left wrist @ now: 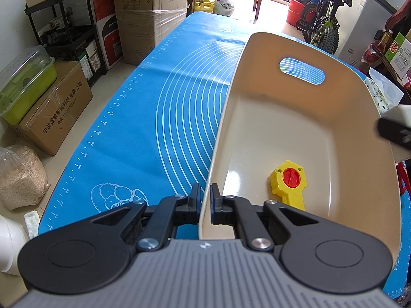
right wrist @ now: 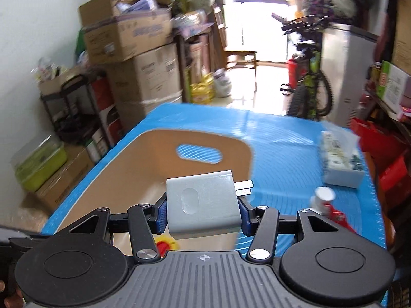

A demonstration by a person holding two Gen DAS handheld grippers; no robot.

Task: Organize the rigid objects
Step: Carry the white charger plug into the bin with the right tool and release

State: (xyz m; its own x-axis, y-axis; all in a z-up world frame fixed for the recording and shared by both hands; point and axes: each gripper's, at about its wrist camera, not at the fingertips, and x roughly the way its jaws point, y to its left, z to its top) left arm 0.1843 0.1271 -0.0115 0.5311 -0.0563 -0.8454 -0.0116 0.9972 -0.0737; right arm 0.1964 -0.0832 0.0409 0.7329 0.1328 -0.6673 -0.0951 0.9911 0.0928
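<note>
A cream plastic basket (left wrist: 290,118) with a handle slot stands on the blue mat (left wrist: 154,118). My left gripper (left wrist: 205,200) is shut on the basket's left wall near its front corner. A yellow toy with a red knob (left wrist: 289,181) lies inside the basket. My right gripper (right wrist: 203,213) is shut on a white plug adapter (right wrist: 203,202) with two metal prongs, held over the basket's (right wrist: 143,159) right front part. The yellow toy (right wrist: 164,243) peeks out below it. The right gripper shows at the right edge of the left wrist view (left wrist: 395,131).
On the mat right of the basket lie a white and red object (right wrist: 326,202) and a white printed box (right wrist: 341,164). Cardboard boxes (left wrist: 151,12), a black shelf cart (left wrist: 66,33) and a green bin (left wrist: 25,87) stand left of the table. A bicycle (left wrist: 323,18) stands beyond it.
</note>
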